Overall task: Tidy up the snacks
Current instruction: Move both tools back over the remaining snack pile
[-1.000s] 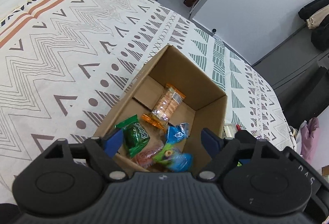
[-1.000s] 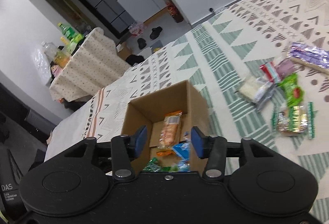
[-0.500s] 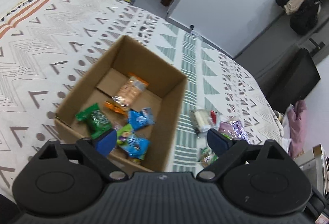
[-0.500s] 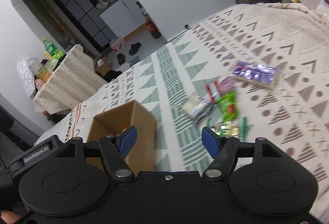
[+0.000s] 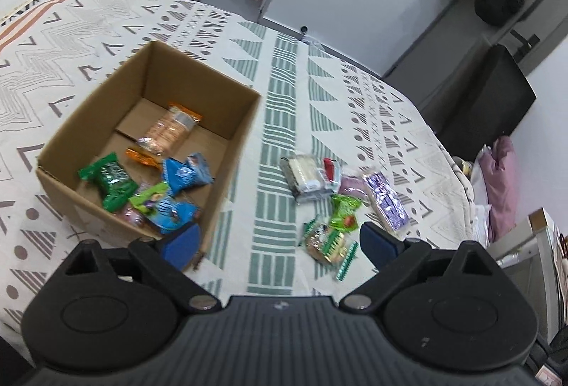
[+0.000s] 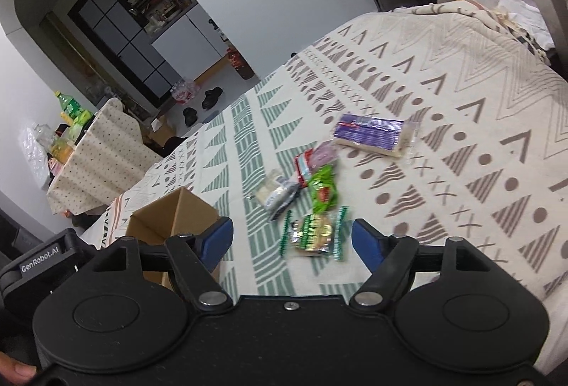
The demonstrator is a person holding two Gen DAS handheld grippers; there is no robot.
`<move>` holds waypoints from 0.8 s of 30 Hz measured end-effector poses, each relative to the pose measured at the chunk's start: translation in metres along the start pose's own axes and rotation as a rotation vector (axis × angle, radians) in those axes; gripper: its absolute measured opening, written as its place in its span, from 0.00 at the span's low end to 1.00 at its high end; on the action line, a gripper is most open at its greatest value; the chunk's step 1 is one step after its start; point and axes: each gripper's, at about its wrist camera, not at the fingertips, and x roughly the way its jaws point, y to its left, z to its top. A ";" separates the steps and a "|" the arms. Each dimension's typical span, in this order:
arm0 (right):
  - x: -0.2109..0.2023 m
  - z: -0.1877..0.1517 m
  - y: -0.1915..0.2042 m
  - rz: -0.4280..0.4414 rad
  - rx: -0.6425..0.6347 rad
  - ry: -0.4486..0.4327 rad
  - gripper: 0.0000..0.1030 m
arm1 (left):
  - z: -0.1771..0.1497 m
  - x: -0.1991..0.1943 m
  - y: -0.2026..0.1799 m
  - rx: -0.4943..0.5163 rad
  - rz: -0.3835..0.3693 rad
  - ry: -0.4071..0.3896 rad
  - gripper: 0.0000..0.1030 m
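Left gripper (image 5: 278,240): blue pads spread wide, nothing between them; tilted down over the cloth, black ribbed body nearest.
Right gripper (image 6: 293,240): jaws opening, no pad touching anything; angled down, the green-edged packet lying on the cloth ahead, in line with the gap.
Green-edged packet (image 6: 312,233): just ahead of the right pads, flat, glossy film with serrated green ends; close before the left gripper's right pad (image 5: 328,242).
Bright green pouch (image 6: 322,192): just beyond that packet, crinkled, shiny.
Clear grey-ended packet (image 5: 305,175): further ahead, pale block inside; touching a small red-and-white wrapper (image 5: 331,169).
Purple bar (image 6: 372,134): farthest of the loose snacks, ahead and right of the right gripper, flat rectangle, foil sheen.
Cardboard box (image 5: 227,91): ahead-left of the left gripper, open, plain brown, rectangular; holding an orange-ended biscuit pack (image 5: 168,132), a green wrapper (image 5: 112,180) and blue pouches (image 5: 184,171).
Bedspread (image 5: 294,95): woven cloth, geometric green and brown print, under everything.
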 end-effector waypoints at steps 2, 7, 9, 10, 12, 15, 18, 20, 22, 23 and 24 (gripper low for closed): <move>0.000 0.001 -0.008 -0.002 0.007 0.002 0.71 | -0.002 0.002 -0.007 0.009 0.000 0.005 0.93; -0.001 0.007 -0.028 -0.010 0.019 0.000 0.71 | -0.006 0.013 -0.022 0.042 0.011 0.017 0.93; -0.001 0.010 -0.038 -0.020 0.027 0.000 0.71 | -0.007 0.019 -0.026 0.042 0.010 0.028 0.93; 0.000 0.012 -0.043 -0.024 0.027 0.000 0.71 | -0.008 0.022 -0.028 0.043 0.012 0.031 0.93; 0.002 0.015 -0.051 -0.030 0.025 0.000 0.71 | -0.010 0.029 -0.034 0.050 0.016 0.039 0.93; 0.009 0.019 -0.062 -0.042 0.000 -0.002 0.71 | -0.013 0.040 -0.043 0.064 0.040 0.043 0.93; 0.017 0.023 -0.077 -0.034 -0.001 -0.005 0.71 | -0.016 0.054 -0.050 0.047 0.046 0.055 0.93; 0.025 0.024 -0.086 -0.033 0.017 0.002 0.70 | -0.018 0.065 -0.054 0.034 0.042 0.069 0.91; 0.033 0.024 -0.092 -0.031 0.027 0.012 0.70 | -0.021 0.076 -0.057 0.012 0.039 0.089 0.91; 0.037 0.024 -0.094 -0.031 0.028 0.015 0.70 | -0.023 0.081 -0.058 -0.002 0.039 0.098 0.91; 0.042 0.024 -0.095 -0.034 0.025 0.020 0.70 | -0.024 0.087 -0.060 -0.010 0.046 0.104 0.91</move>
